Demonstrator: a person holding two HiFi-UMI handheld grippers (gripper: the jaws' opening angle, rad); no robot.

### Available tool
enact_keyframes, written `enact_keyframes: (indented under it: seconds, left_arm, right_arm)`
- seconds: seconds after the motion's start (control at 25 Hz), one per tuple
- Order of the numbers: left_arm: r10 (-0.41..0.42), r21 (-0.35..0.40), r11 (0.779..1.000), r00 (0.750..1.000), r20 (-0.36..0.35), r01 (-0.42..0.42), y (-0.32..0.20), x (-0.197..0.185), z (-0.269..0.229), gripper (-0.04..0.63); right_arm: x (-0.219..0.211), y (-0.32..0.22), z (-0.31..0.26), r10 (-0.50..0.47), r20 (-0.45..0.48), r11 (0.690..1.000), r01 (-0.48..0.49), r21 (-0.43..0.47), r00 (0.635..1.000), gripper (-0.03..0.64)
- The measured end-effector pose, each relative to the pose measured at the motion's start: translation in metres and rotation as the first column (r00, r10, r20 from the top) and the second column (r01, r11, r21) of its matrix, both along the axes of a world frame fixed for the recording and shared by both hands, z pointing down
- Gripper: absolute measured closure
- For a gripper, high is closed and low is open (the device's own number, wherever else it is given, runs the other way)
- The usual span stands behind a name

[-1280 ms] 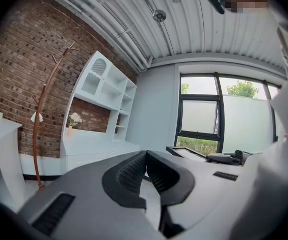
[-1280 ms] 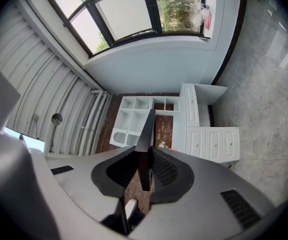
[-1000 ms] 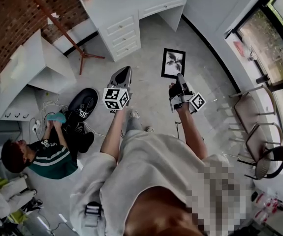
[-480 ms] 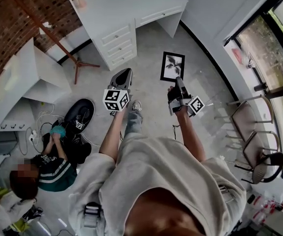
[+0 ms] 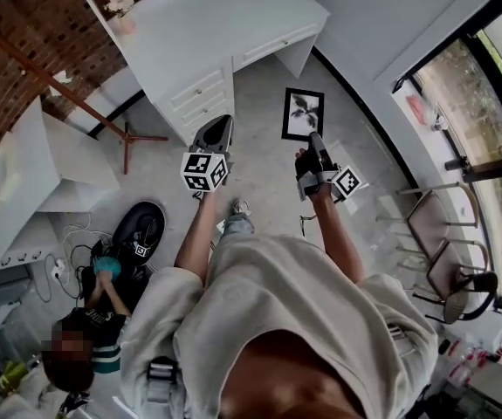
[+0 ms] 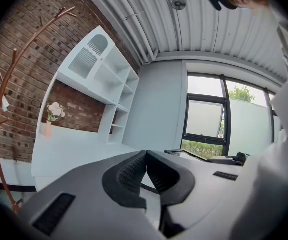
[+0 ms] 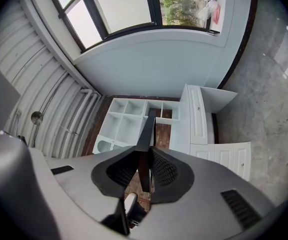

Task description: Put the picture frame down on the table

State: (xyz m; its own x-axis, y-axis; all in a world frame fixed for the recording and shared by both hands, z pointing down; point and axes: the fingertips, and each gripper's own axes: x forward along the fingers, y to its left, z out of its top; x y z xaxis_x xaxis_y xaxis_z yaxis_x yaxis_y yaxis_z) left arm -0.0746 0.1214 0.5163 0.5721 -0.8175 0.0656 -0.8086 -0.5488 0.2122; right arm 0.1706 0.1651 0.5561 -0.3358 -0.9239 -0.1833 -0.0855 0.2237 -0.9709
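The picture frame [image 5: 303, 114] is black with a pale print, and it hangs above the grey floor in the head view. My right gripper [image 5: 313, 140] is shut on its lower edge. The right gripper view shows the frame [image 7: 145, 134] edge-on, pinched between the two ribbed pads of my right gripper [image 7: 145, 166]. My left gripper [image 5: 216, 134] is held to the frame's left, apart from it. The left gripper [image 6: 146, 159] has its jaws together with nothing between them. The white table [image 5: 224, 16], a desk with drawers, stands ahead; its top [image 6: 68, 149] lies beyond the left jaws.
A vase of flowers [image 5: 124, 3] stands on the desk's left corner. A wooden coat stand [image 5: 76, 103] and a white shelf unit [image 5: 32, 164] are at the left. A person sits on the floor [image 5: 102, 321] at lower left. Metal chairs [image 5: 451, 251] line the window wall at right.
The desk has come nearer and lower in the head view as I move toward it. Both grippers keep their pose, the frame still held in the right one.
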Motion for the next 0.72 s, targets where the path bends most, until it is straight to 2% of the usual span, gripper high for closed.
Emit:
enact_keyframes:
  seconds: [0.4,0.72]
  left_arm:
    - [0.045,-0.002,0.999,0.999,-0.016,-0.046,-0.115,-0.018,0.003,0.578]
    - [0.074,-0.019,0.997,0.997,-0.008,-0.074,-0.163,-0.023,0.015,0.578]
  right_arm:
    - [-0.013,-0.098,-0.003,0.057,-0.021,0.998,-0.057,0.002,0.998,0.531]
    - [-0.019,-0.139,0.009,0.082,-0.031,0.996,-0.083,-0.015,0.996,0.531]
